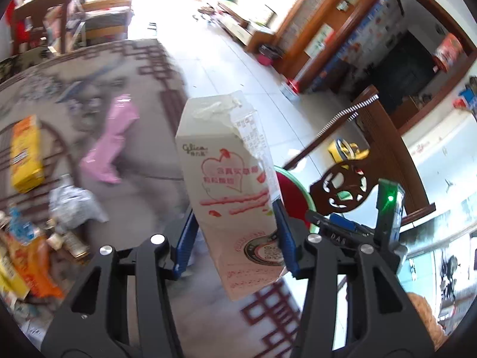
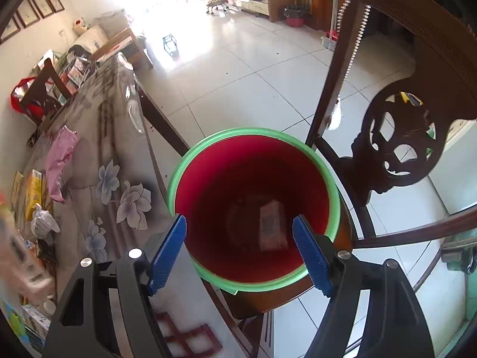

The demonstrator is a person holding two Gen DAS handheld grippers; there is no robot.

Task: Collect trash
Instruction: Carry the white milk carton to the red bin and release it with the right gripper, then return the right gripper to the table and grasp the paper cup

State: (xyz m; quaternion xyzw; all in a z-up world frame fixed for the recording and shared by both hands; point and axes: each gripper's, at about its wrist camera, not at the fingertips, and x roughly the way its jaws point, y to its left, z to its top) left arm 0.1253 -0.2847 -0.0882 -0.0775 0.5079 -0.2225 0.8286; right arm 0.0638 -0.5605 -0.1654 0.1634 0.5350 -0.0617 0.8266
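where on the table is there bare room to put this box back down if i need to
Bare tablecloth lies between the pink wrapper and the table edge by the red bin, over the printed flowers. Another free strip runs beyond the wrapper toward the far end. The side near the yellow box and crumpled foil is crowded with litter.

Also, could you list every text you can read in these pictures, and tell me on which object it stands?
"Glico": on the torn white carton held in the left gripper.
"DAS": on the right gripper, seen from the left wrist.
Carton's pink heart text, side print and round seal: too blurred.
Yellow box: unreadable.
Item inside the red bin: unreadable.
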